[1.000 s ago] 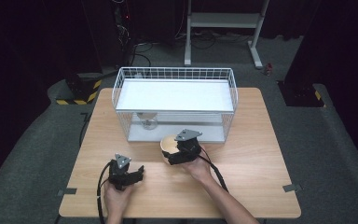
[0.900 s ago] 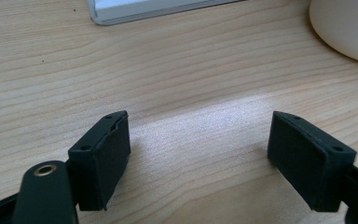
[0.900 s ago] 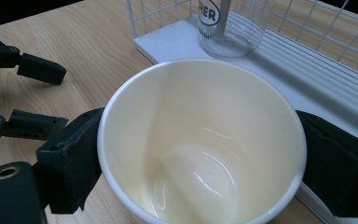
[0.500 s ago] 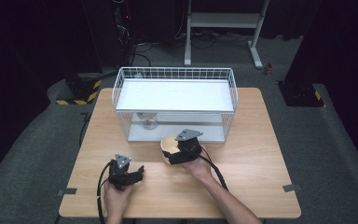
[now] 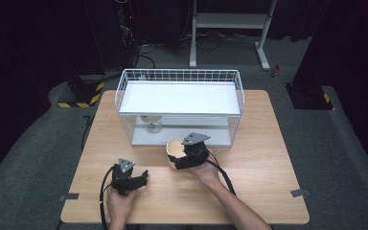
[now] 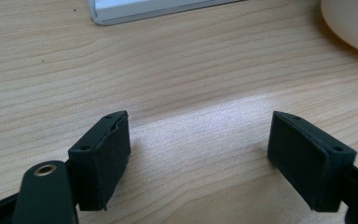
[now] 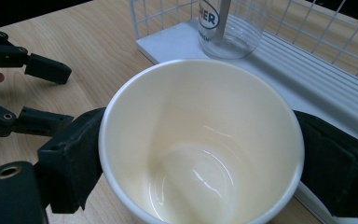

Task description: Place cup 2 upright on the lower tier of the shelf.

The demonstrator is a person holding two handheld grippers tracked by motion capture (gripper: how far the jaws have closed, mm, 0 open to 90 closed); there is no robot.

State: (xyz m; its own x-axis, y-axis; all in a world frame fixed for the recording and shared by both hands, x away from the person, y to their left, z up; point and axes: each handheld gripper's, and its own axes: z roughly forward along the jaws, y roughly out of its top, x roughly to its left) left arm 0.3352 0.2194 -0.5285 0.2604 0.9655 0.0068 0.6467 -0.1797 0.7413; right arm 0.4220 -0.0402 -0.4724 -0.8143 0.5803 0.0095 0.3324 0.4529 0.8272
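Cup-holding step: we clamp the cream round ceramic cup (image 7: pixel 200 144) in our right gripper (image 5: pixel 184 158); left gripper (image 6: pixel 198 156) gapes empty. Next, probably, the white wire basket (image 5: pixel 120 103).

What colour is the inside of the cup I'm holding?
Cream, plain and glossy; the cup shows best in the right gripper view.
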